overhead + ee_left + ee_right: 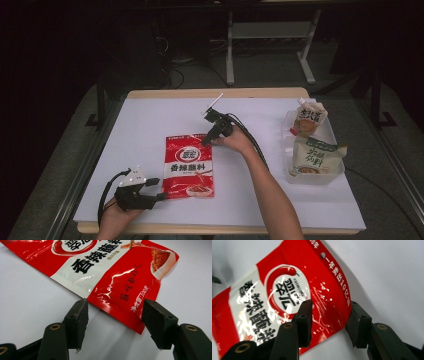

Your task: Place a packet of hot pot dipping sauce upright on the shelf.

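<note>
A red and white seasoning packet (190, 167) lies flat in the middle of the white table top (150, 125). My left gripper (158, 188) rests low at the packet's near left corner, jaws open. In the left gripper view that gripper (115, 303) has the packet (120, 275) corner just ahead of its spread fingers (80, 315). My right gripper (206, 141) is tilted down at the packet's far right corner. In the right gripper view the gripper (330, 303) is open and straddles the packet (287, 297) edge, one finger (304, 315) over the printed face, the other beside it.
A clear plastic tub (312, 176) stands at the table's right side, holding an upright spouted pouch (310, 117) and a pale green pouch (316, 156). Cables trail from both grippers. Bare white surface lies left of and behind the packet.
</note>
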Demonstrator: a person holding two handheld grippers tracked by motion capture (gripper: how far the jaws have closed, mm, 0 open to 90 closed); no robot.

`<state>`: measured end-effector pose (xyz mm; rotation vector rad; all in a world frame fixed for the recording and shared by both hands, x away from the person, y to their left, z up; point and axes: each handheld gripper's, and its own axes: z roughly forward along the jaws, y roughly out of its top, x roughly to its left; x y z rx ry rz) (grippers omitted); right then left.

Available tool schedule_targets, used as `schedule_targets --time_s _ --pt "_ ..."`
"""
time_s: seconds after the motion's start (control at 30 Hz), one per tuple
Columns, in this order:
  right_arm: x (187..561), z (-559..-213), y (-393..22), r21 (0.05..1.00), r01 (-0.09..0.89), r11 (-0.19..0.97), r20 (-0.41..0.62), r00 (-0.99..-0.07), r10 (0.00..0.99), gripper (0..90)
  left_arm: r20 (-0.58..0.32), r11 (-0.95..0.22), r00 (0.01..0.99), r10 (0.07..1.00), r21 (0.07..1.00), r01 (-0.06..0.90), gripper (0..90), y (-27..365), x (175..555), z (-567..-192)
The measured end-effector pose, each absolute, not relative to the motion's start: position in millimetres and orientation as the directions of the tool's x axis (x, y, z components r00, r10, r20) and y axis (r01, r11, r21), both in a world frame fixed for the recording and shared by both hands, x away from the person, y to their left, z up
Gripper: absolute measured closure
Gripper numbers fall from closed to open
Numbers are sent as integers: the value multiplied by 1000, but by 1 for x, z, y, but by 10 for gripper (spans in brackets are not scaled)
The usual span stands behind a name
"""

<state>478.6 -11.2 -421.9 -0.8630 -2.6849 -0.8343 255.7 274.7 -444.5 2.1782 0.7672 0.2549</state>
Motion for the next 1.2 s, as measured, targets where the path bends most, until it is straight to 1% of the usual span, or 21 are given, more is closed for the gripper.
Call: schedule_targets --time_s 0.03,0.1,0.2,0.27,0.3,0.33,0.37,0.47,0.5,0.63,0.7,0.73,0.87,1.07,1.17,1.2 --pt "478 -421 -11 460 585 668 351 -811 469 602 -67 -500 797 600 747 439 386 275 256 -445" --pt "478 -419 -12 469 574 671 340 -819 463 672 -68 -497 796 601 748 439 387 274 256 -445" --pt "477 -419 -10 460 571 680 318 -821 474 707 -76 -488 792 606 751 446 385 275 256 -445" --pt "476 -423 -6 438 576 690 285 -817 501 759 -77 -489 793 605 749 446 386 275 256 -445" --pt "476 -423 -6 438 576 690 285 -817 501 759 -77 -490 792 605 749 447 386 275 256 -445" --pt "475 -422 -5 435 572 696 266 -820 508 806 -78 -489 792 605 750 447 386 275 256 -445" --pt "475 -422 -5 435 572 696 266 -820 508 806 -80 -487 792 606 750 448 386 275 256 -445" --pt "475 -417 -8 452 559 696 260 -828 497 885 -74 -493 795 602 750 442 390 276 257 -446" --pt "475 -415 -10 453 562 691 277 -826 491 893 -83 -486 791 606 748 452 391 275 257 -446" --pt "474 -413 -11 463 554 692 301 -832 465 876 -87 -483 789 608 748 455 395 274 257 -446" --pt "474 -414 -11 457 559 692 320 -829 458 819 -86 -486 790 607 747 454 395 274 257 -446" --pt "474 -416 -9 454 561 692 341 -827 447 762 -82 -489 791 606 746 452 396 274 257 -447" --pt "476 -422 -7 439 568 696 376 -820 432 735 -76 -494 795 602 747 445 396 274 257 -447" --pt "477 -427 -4 437 575 692 376 -816 440 733 -84 -490 791 606 743 455 396 274 257 -447" --pt "476 -428 -2 432 578 692 368 -814 450 802 -81 -494 793 604 743 452 395 273 257 -448" --pt "476 -428 -2 432 578 692 368 -814 450 802 -81 -494 793 604 743 452 395 273 257 -448"
